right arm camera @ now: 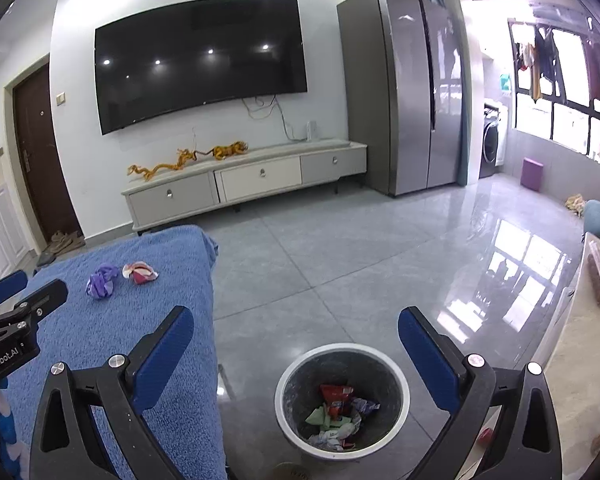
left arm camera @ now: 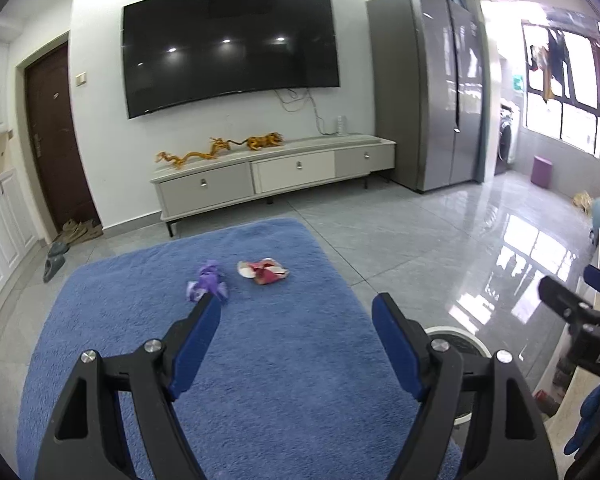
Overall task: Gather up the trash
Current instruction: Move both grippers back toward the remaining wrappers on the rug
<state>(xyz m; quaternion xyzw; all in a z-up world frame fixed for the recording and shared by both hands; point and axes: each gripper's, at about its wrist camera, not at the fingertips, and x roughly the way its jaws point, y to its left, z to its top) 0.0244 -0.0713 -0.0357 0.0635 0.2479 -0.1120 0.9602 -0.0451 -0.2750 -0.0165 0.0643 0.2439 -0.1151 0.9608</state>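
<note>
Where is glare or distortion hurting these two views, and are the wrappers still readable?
Left wrist view: window glare washes the floor tiles at right, fisheye bows the TV; purple wrapper and red wrapper are slightly soft but readable. Right wrist view: same floor glare, ceiling lights reflect in the TV; the bin contents are sharp.

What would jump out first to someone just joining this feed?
Two crumpled wrappers, a purple one and a red-and-white one, lie side by side on the blue rug. Beside the rug, the white-rimmed trash bin already holds wrappers. Behind, a big dark TV fills the wall.
</note>
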